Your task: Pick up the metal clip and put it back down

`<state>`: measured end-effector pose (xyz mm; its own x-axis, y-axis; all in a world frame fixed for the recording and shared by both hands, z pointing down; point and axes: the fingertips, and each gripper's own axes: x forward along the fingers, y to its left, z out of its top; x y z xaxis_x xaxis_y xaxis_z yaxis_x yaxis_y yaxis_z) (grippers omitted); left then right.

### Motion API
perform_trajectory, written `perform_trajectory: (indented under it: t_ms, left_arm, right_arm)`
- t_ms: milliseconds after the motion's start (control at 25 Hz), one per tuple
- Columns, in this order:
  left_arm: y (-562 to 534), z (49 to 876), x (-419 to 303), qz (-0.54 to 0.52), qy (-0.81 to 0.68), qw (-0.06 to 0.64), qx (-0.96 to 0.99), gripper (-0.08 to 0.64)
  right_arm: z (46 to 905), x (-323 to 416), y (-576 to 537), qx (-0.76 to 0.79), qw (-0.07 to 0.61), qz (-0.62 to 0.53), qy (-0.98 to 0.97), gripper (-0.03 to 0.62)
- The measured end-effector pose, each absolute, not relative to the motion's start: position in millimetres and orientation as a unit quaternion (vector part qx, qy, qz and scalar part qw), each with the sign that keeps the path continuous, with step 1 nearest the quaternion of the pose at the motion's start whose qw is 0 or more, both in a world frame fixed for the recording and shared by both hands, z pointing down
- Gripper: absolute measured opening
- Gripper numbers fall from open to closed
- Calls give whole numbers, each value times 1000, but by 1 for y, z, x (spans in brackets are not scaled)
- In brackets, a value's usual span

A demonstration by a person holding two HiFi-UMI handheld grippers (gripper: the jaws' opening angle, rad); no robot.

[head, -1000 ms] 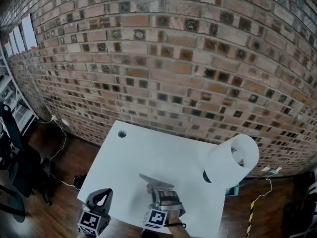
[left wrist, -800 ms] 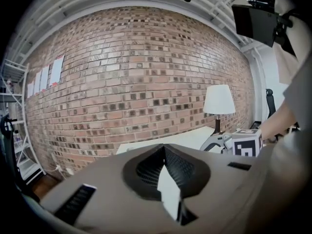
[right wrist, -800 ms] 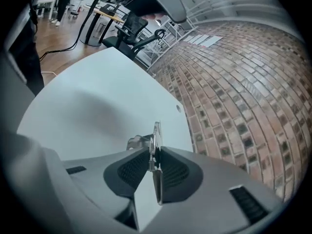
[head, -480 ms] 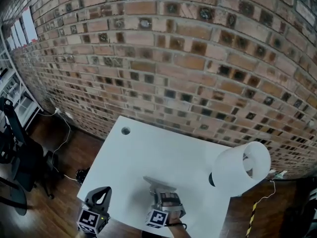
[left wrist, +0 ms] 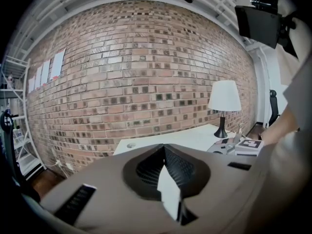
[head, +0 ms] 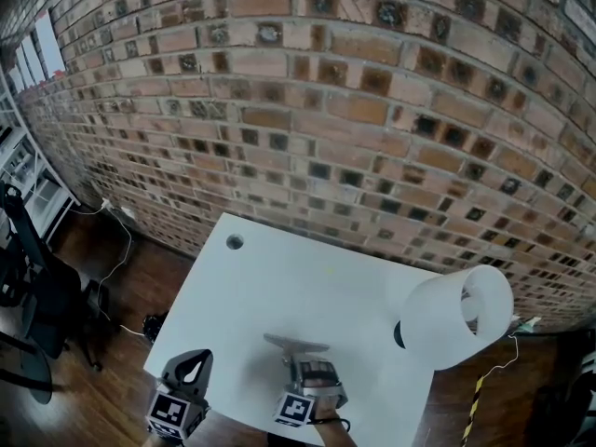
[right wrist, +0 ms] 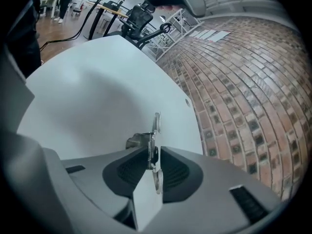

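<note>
The metal clip [head: 296,345] is a small silver spring clip with a flat plate, low over the white table [head: 279,287] near its front edge. My right gripper [head: 308,367] is just behind it. In the right gripper view the clip [right wrist: 155,130] stands on edge between the two jaws of the right gripper [right wrist: 152,155]. These jaws have just been opening, and the pads still seem to press on the clip. My left gripper [head: 193,366] hangs off the table's front left corner, shut, with nothing in it [left wrist: 164,152].
A white-shaded lamp [head: 453,315] on a dark base stands at the table's right edge, and a brick wall rises behind. A round cable hole [head: 234,241] sits in the far left corner. A dark office chair [head: 28,277] stands on the wooden floor at left.
The right gripper has sunk a little toward the table with the clip still between its jaws. The head view has tilted slightly. The left gripper has hardly shifted.
</note>
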<state>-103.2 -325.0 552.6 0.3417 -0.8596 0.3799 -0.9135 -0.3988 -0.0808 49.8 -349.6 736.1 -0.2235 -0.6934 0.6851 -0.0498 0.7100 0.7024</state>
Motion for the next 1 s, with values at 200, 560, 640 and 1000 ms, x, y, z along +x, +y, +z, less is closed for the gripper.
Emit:
perform_trajectory:
  t_ms: [200,560,640,1000]
  left_arm:
    - [-324,548,-105,180,-547,81,813,6]
    - [-313,545,-106,176,-542,75,818,6]
    - [-310,543,-106,173,-538,65,822,6]
    - [-270,529,-99,152,-514,58,842,6]
  right_arm:
    - [738,54,-349,269,571,-278,-724,87]
    - [728,71,-335,303,574,-231,-725,87]
    - [724,78,-331,321,569,-208,-728,86]
    - [678,95,-303,433,499,-118,-741,0]
